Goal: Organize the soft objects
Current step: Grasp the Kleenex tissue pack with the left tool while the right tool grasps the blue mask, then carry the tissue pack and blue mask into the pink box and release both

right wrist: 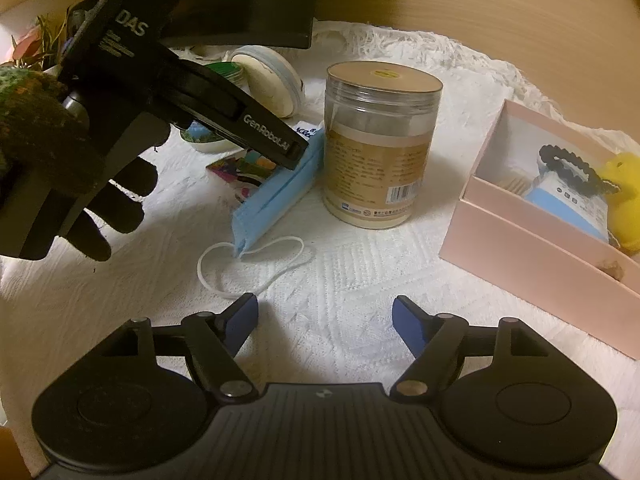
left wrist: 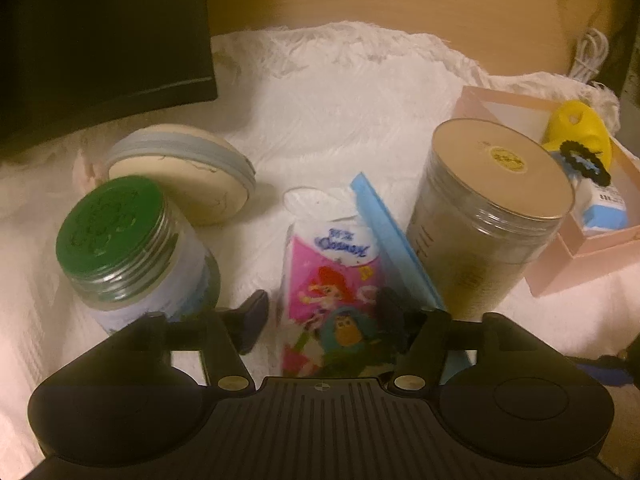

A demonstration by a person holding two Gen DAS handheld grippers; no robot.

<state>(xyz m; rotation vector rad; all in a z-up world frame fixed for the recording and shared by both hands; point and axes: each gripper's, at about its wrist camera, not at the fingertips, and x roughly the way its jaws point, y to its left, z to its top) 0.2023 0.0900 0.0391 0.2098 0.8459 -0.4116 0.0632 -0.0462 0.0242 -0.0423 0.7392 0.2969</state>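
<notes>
My left gripper (left wrist: 325, 312) stands open astride a pink cartoon-print tissue pack (left wrist: 332, 276); the left pad is clear of the pack, the right pad at its edge. A folded blue face mask (left wrist: 394, 236) leans beside the pack, against a tall gold-lidded jar (left wrist: 488, 208). In the right wrist view the mask (right wrist: 276, 196) lies on the white cloth, its ear loop (right wrist: 256, 264) just ahead of my right gripper (right wrist: 326, 320), which is open with nothing between its fingers. The tissue pack (right wrist: 240, 168) is mostly hidden under a left gripper finger (right wrist: 276, 146).
A green-lidded jar (left wrist: 132, 248) and a round cream cushion (left wrist: 188, 172) sit left of the pack. A pink box (right wrist: 532, 248) at right holds a yellow toy (right wrist: 624, 196), a black hair tie (right wrist: 572, 164) and a blue-white item. A dark monitor (left wrist: 100, 32) stands behind. A gloved hand (right wrist: 48, 152) holds the left gripper.
</notes>
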